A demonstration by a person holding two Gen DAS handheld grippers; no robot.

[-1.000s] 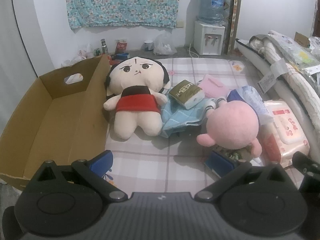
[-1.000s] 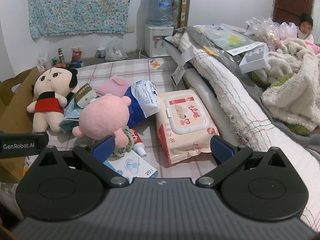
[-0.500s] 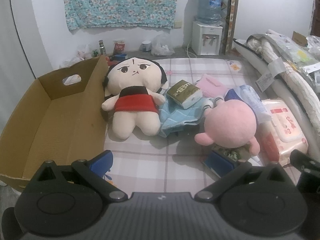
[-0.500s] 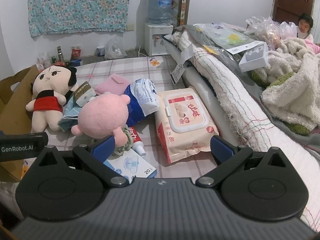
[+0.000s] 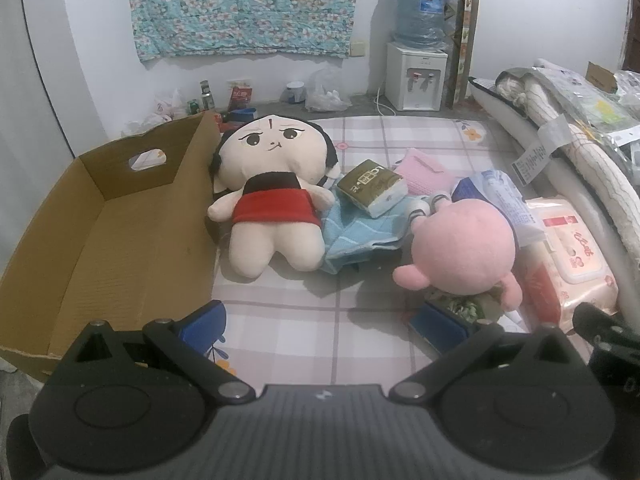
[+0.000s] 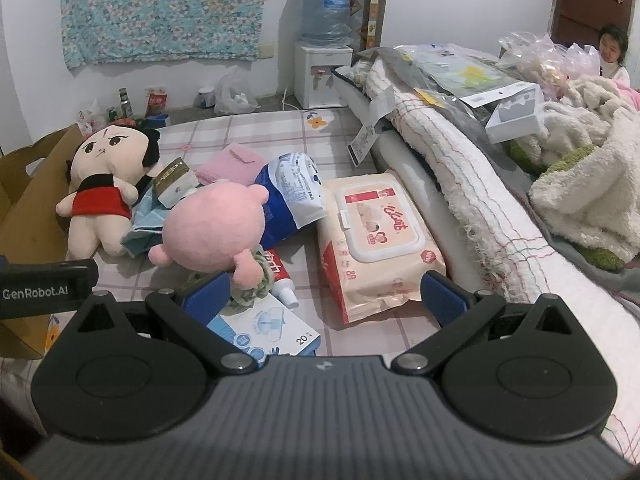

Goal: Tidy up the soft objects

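We had eased both claws a little nearer the pile over the last second; nothing was gripped yet, so sorting had barely begun. Our left claw (image 5: 322, 322) gaped wide and empty, as did our right claw (image 6: 324, 294). The big doll (image 5: 272, 196), matte plush with a red skirt, lay at twelve o'clock on the checked bed (image 5: 320, 300), just beside the stiff cardboard box (image 5: 120, 240) at ten. The round fuzzy pink toy (image 5: 460, 252) sat at two, on a crumpled blue towel's (image 5: 360, 232) edge. A glossy wipes pack (image 6: 376, 232) lay right of it.
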